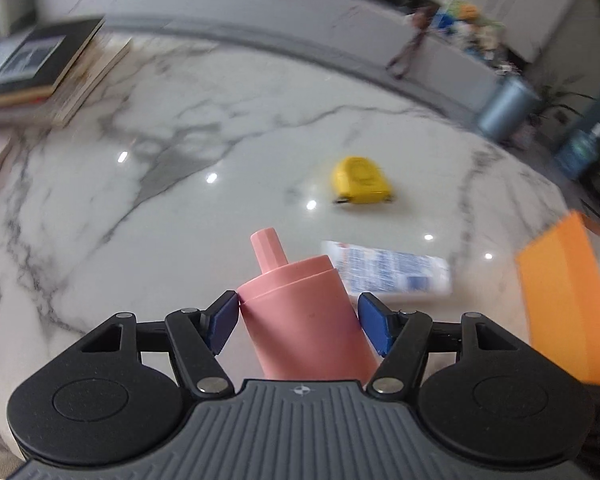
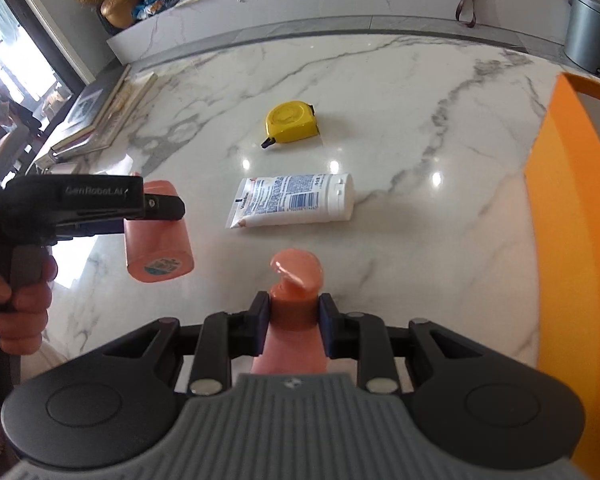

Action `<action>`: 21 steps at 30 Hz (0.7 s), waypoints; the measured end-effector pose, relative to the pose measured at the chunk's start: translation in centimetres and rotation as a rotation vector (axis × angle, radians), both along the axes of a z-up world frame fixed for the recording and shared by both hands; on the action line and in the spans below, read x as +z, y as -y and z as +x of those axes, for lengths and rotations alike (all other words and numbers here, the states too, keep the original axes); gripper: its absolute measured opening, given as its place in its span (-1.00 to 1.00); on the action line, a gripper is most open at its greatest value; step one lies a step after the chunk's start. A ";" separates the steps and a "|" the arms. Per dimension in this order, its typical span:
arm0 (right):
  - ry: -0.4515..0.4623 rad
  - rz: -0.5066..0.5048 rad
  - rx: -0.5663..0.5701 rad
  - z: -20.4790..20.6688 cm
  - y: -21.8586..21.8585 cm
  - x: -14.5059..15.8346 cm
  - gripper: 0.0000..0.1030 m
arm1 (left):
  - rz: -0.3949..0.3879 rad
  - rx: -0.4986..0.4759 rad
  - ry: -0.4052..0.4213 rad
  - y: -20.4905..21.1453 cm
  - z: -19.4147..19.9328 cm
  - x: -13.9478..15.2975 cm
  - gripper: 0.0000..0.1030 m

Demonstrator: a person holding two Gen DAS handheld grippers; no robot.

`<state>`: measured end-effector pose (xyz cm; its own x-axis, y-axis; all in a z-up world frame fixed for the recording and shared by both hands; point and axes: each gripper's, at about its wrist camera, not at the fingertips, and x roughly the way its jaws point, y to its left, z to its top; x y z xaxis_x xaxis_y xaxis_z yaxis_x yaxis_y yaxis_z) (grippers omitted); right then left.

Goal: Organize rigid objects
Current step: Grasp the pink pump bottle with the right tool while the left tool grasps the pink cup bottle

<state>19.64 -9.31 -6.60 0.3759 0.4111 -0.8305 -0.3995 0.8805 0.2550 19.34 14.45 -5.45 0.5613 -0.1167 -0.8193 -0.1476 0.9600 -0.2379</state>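
My left gripper (image 1: 298, 316) is shut on a pink bottle body (image 1: 304, 320) with a bare narrow neck and holds it above the marble table (image 1: 180, 200). The same bottle (image 2: 158, 236) and left gripper (image 2: 162, 204) show at the left of the right wrist view. My right gripper (image 2: 294, 320) is shut on the pink pump head (image 2: 296, 296), apart from the bottle. A yellow tape measure (image 1: 360, 180) (image 2: 290, 122) and a white lotion tube (image 1: 388, 274) (image 2: 294, 200) lie on the table.
An orange box (image 1: 564, 300) (image 2: 568, 240) stands at the right edge. A stack of books (image 1: 48, 72) (image 2: 100, 116) lies at the far left. A grey bin (image 2: 588, 28) stands beyond the table, back right.
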 end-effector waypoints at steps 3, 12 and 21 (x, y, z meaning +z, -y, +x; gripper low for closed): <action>0.038 0.013 0.001 -2.4 1.2 0.6 -0.49 | 0.079 -0.110 0.079 3.1 -2.8 1.0 0.47; 0.132 -0.020 -0.047 -7.3 4.6 0.4 -0.49 | 0.168 -0.291 0.223 10.2 -6.7 -0.2 0.47; 0.165 0.031 -0.237 -7.4 8.2 0.5 -0.49 | 0.364 -0.382 0.238 14.0 -7.4 -1.7 0.47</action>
